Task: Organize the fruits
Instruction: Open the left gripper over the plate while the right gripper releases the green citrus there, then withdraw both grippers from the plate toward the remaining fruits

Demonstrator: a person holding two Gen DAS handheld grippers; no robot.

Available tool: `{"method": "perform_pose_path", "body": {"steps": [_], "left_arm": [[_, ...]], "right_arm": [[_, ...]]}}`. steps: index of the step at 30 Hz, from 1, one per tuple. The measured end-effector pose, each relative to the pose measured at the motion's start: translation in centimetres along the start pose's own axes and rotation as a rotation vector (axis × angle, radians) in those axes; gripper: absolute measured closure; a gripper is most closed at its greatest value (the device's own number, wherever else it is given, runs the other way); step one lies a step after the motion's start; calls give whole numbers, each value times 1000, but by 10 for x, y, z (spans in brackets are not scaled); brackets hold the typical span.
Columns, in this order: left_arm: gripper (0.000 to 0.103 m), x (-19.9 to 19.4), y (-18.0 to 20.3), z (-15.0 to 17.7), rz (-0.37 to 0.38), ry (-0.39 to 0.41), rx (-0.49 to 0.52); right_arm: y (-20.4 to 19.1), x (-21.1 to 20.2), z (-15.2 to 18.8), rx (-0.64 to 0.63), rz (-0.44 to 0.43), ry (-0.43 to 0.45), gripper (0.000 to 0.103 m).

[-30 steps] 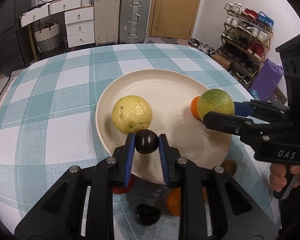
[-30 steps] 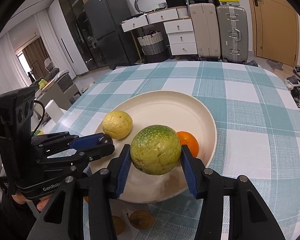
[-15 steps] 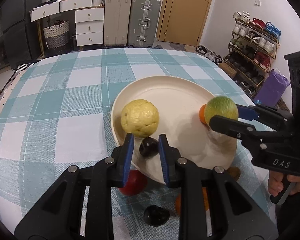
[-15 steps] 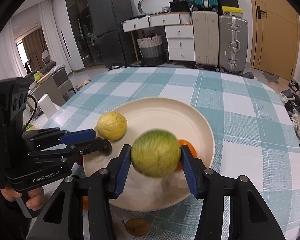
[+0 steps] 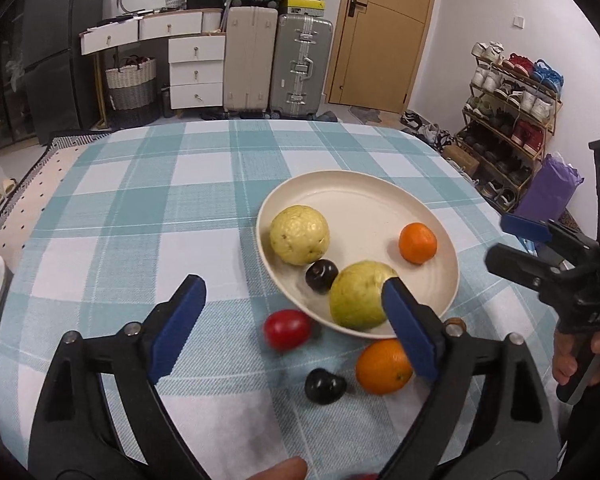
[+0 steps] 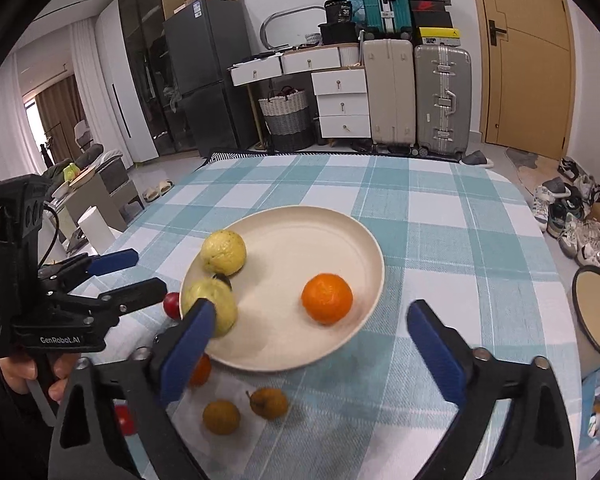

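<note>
A cream plate (image 5: 340, 178) (image 6: 300, 212) holds a yellow guava (image 5: 299, 234) (image 6: 224, 252), a green-yellow guava (image 5: 358, 295) (image 6: 210, 306), a dark plum (image 5: 321, 275) (image 6: 223, 279) between them, and a mandarin (image 5: 417, 242) (image 6: 327, 298). My left gripper (image 5: 292, 296) (image 6: 148, 272) hovers back from the plate's near rim, its jaws opening with nothing gripped. My right gripper (image 6: 312, 312) (image 5: 500, 240) is also opening, empty, over the plate's near edge. On the cloth lie a red fruit (image 5: 287, 329), an orange (image 5: 383, 366), a second dark plum (image 5: 325, 385) and two brown fruits (image 6: 221, 417).
The checked tablecloth (image 5: 160, 208) stretches far and left of the plate. A round dark-rimmed tray (image 6: 598, 312) sits off the table's right edge. A white cylinder (image 6: 96, 228) stands beyond the left edge. Suitcases and drawers line the far wall.
Both grippers opened and drew back and up. The dark plum now lies on the plate by the yellow guava. The green-yellow guava left the right jaws and rests near the plum.
</note>
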State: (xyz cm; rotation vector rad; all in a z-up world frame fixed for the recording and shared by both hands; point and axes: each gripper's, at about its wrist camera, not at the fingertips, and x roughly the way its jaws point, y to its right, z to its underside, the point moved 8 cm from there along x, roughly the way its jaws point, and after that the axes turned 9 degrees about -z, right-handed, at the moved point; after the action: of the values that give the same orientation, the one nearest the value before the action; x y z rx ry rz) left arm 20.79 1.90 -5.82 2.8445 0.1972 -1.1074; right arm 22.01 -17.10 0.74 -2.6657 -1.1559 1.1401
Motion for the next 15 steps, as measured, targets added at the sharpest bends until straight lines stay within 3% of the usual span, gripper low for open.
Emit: {"method": "perform_pose_path", "body": {"steps": [2, 15], "left_arm": [[1, -9, -3, 4, -6, 3, -7], [1, -55, -14, 38, -26, 12, -21]], "right_arm": [[-2, -4, 6, 9, -8, -11, 0], [-20, -15, 43, 5, -8, -85, 0]]}}
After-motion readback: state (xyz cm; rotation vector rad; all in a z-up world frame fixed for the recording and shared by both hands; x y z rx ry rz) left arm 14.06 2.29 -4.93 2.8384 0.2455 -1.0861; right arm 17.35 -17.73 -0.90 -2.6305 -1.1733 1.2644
